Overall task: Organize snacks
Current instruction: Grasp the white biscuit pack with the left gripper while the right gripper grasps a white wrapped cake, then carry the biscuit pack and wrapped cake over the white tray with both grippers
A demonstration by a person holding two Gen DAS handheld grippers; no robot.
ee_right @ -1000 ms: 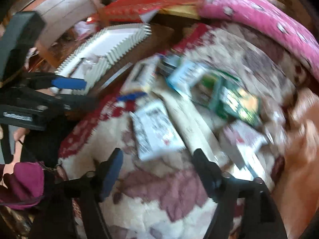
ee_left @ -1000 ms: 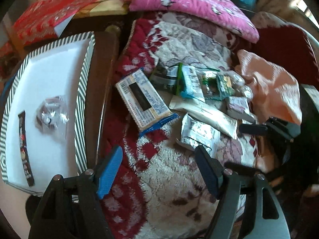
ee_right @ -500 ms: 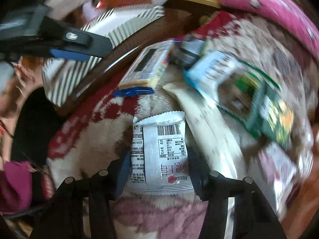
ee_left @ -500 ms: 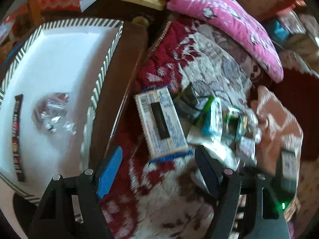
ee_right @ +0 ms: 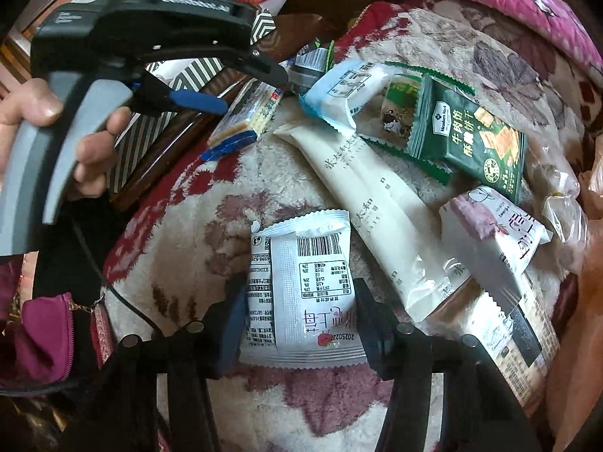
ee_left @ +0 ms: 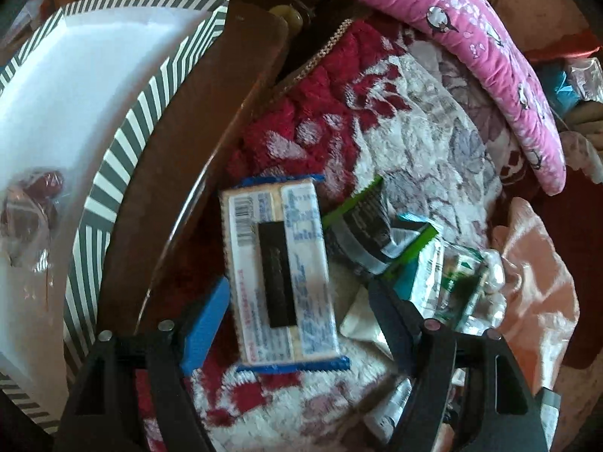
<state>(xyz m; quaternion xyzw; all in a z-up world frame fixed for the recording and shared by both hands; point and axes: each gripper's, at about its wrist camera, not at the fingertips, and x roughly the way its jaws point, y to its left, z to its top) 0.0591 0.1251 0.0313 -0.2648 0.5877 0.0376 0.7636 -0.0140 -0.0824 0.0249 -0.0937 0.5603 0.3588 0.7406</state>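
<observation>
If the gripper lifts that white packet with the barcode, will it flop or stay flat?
The white packet looks like a thin, crinkly, sealed wrapper, so its edges would probably bend a little. It seems small and flat, so likely light. Its glossy film may be slippery between the right gripper's pads.

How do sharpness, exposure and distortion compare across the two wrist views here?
Left wrist: motion blur smears the print on the cracker pack, the white inside of the striped tray is blown out, and fisheye curvature bends the tray's rim. Right wrist: sharp enough to read the barcode on the white snack packet; glare streaks the long cream wrapper.
</observation>
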